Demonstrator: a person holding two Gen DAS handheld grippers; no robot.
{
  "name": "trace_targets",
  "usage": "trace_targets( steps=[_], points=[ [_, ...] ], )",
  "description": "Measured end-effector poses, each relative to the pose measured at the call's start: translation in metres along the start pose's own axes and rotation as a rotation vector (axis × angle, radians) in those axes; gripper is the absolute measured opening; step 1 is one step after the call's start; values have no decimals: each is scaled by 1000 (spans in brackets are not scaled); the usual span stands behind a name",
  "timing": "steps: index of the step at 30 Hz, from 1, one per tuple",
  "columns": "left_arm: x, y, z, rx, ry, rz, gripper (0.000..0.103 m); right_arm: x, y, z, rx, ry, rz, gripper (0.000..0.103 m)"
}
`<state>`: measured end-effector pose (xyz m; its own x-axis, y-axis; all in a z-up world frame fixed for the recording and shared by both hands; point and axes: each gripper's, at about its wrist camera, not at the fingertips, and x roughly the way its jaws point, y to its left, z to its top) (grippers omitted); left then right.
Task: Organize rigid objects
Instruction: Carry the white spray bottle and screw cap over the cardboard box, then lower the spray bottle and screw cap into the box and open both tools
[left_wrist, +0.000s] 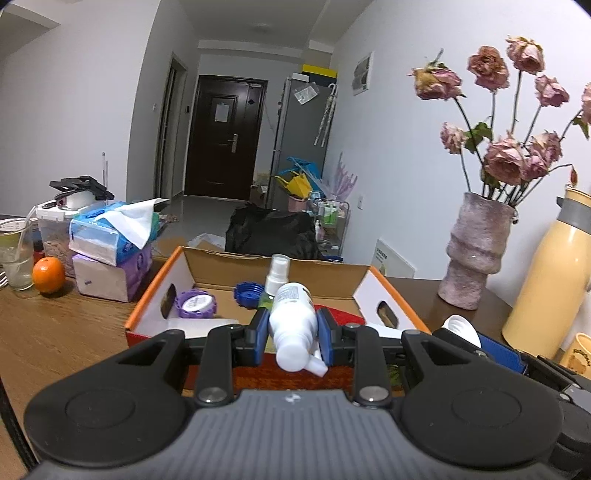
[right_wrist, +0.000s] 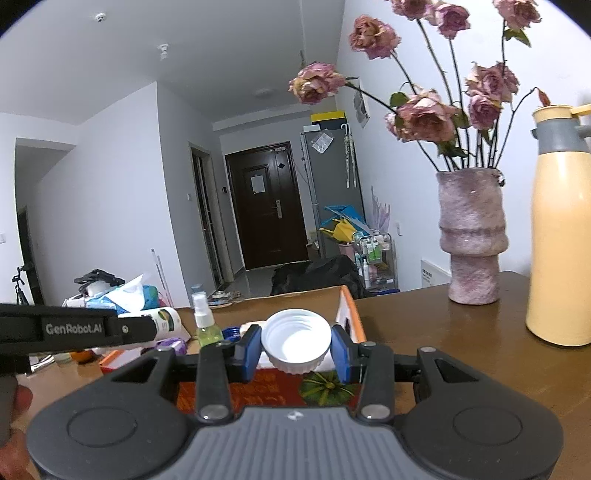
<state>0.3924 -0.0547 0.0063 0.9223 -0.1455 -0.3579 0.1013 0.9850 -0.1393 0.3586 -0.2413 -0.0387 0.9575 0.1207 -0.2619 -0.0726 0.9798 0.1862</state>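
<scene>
My left gripper (left_wrist: 293, 332) is shut on a white plastic bottle (left_wrist: 293, 321) and holds it tilted above the near edge of an orange-rimmed cardboard box (left_wrist: 155, 291). Inside the box lie a purple lid (left_wrist: 195, 304), a blue cap (left_wrist: 248, 293) and a small green spray bottle (left_wrist: 275, 277). My right gripper (right_wrist: 297, 350) is shut on a white screw lid (right_wrist: 297, 341), open side up, over the box's right end (right_wrist: 351, 314). The left gripper and its bottle show at the left of the right wrist view (right_wrist: 162, 321).
A pink vase (left_wrist: 476, 254) with dried roses and a yellow thermos (left_wrist: 546, 280) stand at the right. Tissue packs (left_wrist: 110, 240), an orange (left_wrist: 48, 275) and a glass (left_wrist: 14, 254) sit at the left on the wooden table (left_wrist: 55, 332).
</scene>
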Motion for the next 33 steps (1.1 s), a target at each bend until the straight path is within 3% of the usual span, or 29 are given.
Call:
trace_targets(
  steps=[33],
  points=[
    [85, 44, 24, 33, 13, 72, 28, 110, 37, 13, 15, 25, -29, 39]
  ],
)
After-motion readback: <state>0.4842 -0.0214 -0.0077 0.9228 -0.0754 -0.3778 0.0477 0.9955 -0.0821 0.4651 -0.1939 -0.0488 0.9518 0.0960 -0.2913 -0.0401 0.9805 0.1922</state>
